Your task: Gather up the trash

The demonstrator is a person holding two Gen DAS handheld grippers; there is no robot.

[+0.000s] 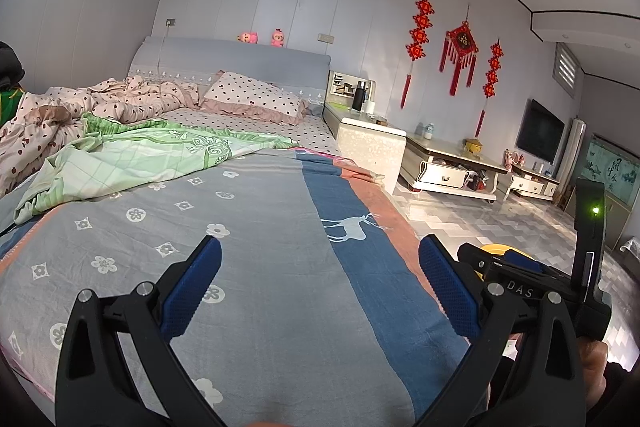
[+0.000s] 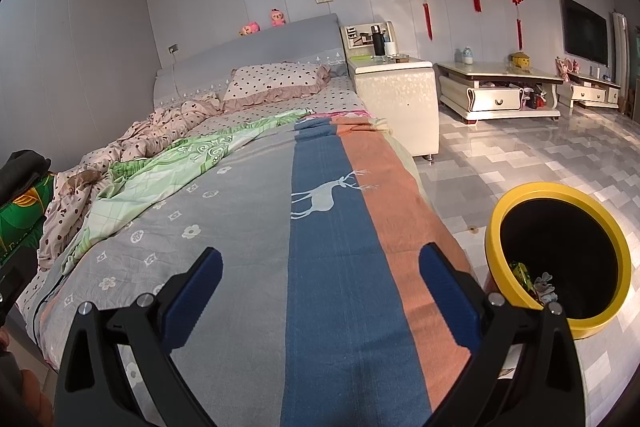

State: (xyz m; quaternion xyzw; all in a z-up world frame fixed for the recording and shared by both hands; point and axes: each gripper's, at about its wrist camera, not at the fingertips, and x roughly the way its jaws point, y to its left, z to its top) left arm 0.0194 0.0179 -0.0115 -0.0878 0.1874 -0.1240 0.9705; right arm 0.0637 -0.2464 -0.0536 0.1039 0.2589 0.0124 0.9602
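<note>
A yellow-rimmed trash bin [image 2: 496, 223] stands on the tiled floor beside the bed's right edge; crumpled wrappers [image 2: 534, 281] lie inside it. In the left wrist view only a sliver of the bin [image 1: 494, 249] shows behind the other gripper's body. My left gripper [image 1: 320, 257] hovers open over the grey, blue and orange bedspread [image 1: 256, 267], nothing between its blue pads. My right gripper [image 2: 320, 261] is open too, above the bedspread [image 2: 332, 287] near the deer print [image 2: 322, 197], left of the bin. I see no loose trash on the bedspread.
A green quilt [image 1: 132, 155], pink dotted bedding [image 1: 132, 95] and a pillow [image 1: 252, 99] lie toward the headboard. A white bedside cabinet [image 2: 400, 99] stands right of the bed, with low cabinets [image 2: 496, 91] and a wall television [image 2: 584, 31] beyond. Tiled floor [image 2: 520, 155] lies open around the bin.
</note>
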